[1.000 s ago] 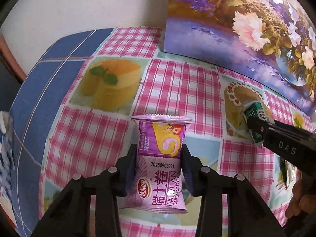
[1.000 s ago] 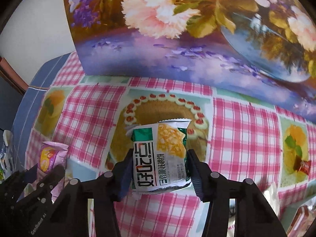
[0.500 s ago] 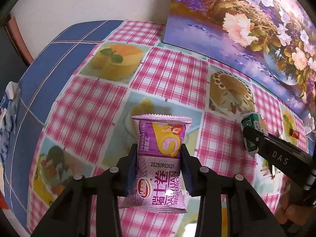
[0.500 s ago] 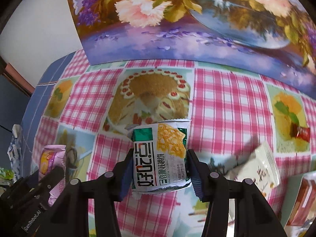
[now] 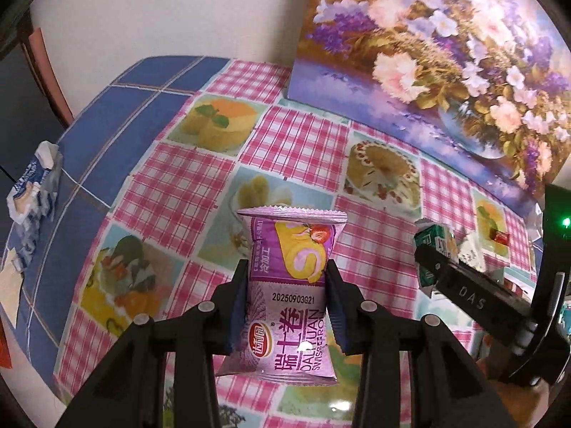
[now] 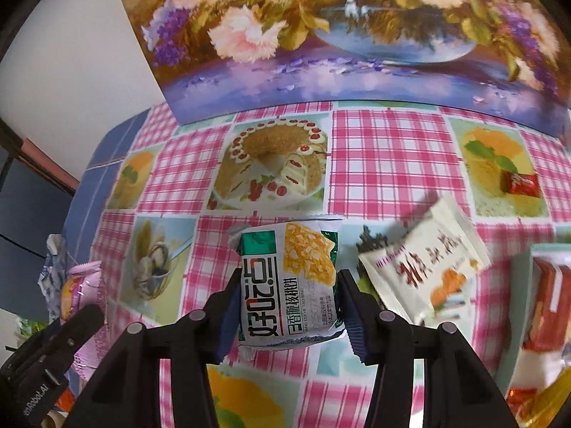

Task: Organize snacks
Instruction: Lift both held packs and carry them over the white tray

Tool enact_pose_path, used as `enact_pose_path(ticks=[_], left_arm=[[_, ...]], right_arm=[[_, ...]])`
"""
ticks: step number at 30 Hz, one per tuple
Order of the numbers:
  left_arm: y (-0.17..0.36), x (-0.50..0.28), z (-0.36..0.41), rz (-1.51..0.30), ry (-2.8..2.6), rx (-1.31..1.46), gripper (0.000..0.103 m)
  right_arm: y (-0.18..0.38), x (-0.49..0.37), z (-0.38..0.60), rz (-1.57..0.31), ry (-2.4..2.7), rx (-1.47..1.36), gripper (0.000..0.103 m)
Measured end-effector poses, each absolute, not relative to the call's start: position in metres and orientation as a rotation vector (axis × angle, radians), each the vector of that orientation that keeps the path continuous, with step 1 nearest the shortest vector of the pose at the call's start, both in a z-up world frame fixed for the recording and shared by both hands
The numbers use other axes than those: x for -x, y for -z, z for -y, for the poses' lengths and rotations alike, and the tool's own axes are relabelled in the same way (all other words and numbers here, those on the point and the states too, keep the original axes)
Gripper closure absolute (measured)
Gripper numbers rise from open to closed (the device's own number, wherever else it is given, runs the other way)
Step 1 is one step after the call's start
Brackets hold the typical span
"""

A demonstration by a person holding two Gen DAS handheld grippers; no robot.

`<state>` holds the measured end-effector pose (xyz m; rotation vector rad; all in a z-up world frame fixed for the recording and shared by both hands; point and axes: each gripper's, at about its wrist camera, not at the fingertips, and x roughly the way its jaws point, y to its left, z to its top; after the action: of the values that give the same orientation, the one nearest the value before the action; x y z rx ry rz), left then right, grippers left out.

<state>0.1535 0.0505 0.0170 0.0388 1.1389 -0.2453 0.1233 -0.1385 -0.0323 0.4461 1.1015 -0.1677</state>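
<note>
My left gripper (image 5: 285, 296) is shut on a purple Swiss-roll packet (image 5: 291, 285), held upright above the pink checked tablecloth (image 5: 178, 178). My right gripper (image 6: 289, 303) is shut on a green-and-white walnut-cookie packet (image 6: 289, 285), also lifted off the cloth. The left wrist view shows the right gripper (image 5: 428, 267) at the right edge with the green packet (image 5: 433, 240) in its tip. At the lower left of the right wrist view, the purple packet (image 6: 78, 285) shows in the left gripper.
A cream snack packet (image 6: 424, 267) lies right of the green one, a small red candy (image 6: 519, 183) beyond it. A red-and-white box (image 6: 549, 306) fills the right edge. A flower painting (image 6: 339, 35) stands along the table's far side. A crumpled blue-white wrapper (image 5: 32, 185) lies left.
Both grippers have risen and pulled back from the painting with their packets still held. More of the tablecloth shows, and the cream packet, red candy and box have come into the right view.
</note>
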Motion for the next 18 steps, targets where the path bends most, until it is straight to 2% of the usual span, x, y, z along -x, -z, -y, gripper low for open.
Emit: enact_pose_path(ticks=[18], left_arm=[[-0.049, -0.082, -0.018, -1.098, 0.253, -0.011, 0.062]], right_arm=[[-0.017, -0.042, 0.149, -0.993, 0.256, -0.52, 0.049]])
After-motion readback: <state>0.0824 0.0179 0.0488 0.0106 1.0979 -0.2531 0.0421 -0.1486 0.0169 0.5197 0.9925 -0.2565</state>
